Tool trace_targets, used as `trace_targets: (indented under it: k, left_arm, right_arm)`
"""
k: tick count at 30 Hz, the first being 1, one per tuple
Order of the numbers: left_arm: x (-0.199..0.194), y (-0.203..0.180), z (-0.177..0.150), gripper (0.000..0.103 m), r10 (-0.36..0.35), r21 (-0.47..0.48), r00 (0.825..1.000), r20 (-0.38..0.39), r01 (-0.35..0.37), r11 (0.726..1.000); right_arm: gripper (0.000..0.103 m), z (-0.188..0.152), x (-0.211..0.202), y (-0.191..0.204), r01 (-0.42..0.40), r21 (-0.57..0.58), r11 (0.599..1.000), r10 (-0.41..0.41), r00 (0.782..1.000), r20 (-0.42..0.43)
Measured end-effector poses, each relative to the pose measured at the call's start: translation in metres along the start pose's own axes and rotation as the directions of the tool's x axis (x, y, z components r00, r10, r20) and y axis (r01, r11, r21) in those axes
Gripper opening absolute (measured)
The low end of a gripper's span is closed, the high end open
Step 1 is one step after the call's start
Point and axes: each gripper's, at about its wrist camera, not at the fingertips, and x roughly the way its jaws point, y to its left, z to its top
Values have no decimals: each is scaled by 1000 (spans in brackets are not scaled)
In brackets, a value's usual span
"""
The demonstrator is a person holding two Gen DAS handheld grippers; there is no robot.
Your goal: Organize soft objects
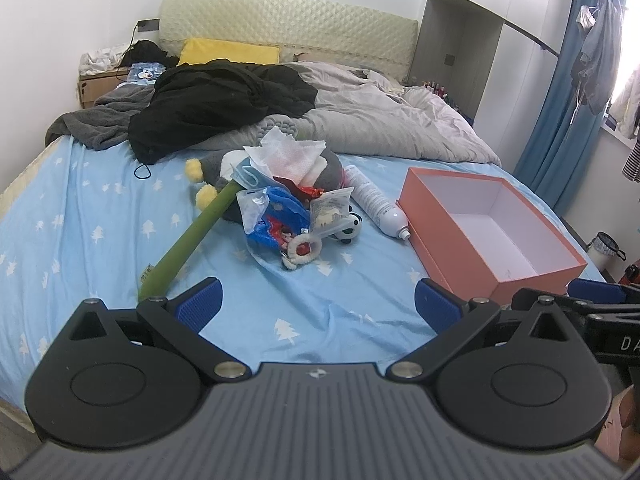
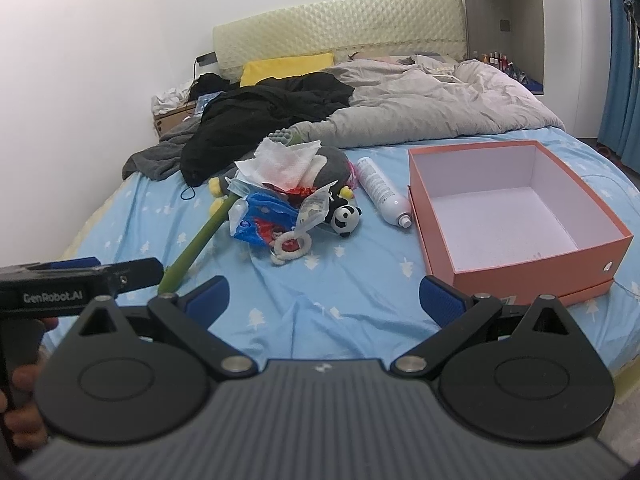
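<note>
A bed (image 1: 100, 216) is occupying most of the room, its light blue sheet printed with white trees. A padded cream headboard (image 1: 288, 28) is standing against the plain white wall (image 1: 60, 8). A wooden bedside cabinet (image 1: 102, 88) is sitting at the bed's far left corner. A grey built-in shelf unit (image 1: 452, 36) is rising at the right of the headboard. Blue curtains (image 1: 560, 120) are hanging at the far right, and daylight is entering through the window (image 1: 632, 32) beside them.

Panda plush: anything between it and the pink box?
Yes. The white spray bottle lies on the sheet between the panda plush and the pink box, close along the box's left wall. Lifted over, nothing else visible blocks it.
</note>
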Motion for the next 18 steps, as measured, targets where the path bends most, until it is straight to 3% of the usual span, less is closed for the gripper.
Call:
trace_targets:
  k: [18]
  left_arm:
    - [20, 7, -5, 103, 12, -46, 1000, -25, -13, 999]
  right_arm:
    - [103, -3, 22, -6, 0, 29, 1000, 1, 999, -43]
